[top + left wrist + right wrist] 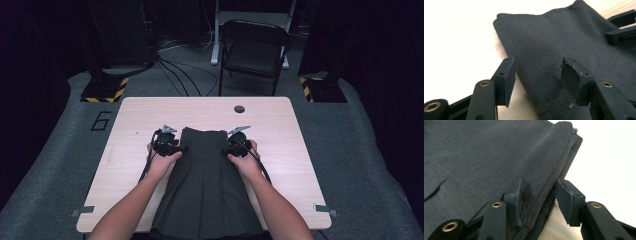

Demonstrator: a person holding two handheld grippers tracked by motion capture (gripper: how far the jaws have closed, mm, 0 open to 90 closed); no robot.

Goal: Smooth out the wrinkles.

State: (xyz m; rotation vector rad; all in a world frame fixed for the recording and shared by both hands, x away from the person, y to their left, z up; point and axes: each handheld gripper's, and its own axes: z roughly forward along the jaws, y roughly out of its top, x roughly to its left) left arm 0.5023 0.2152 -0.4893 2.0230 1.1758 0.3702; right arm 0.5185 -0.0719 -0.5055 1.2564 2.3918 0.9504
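A dark grey pleated skirt point(205, 185) lies flat on the light wooden table point(135, 115), waistband toward the far edge and hem hanging over the near edge. My left gripper point(181, 148) is at the waistband's left side. In the left gripper view it point(537, 62) stands open astride the skirt's edge point(554, 37), one pad over bare wood and the other above the cloth. My right gripper point(227, 150) is at the waistband's right side. It point(539, 183) is open too, with the folded edge of the skirt point(486, 152) lying loose between its pads.
A round cable hole point(239, 109) sits in the table near the far edge. Beyond the table stand a black folding chair point(255, 47), floor cables point(180, 75) and two hazard-striped stand bases point(105, 90). Bare wood lies on both sides of the skirt.
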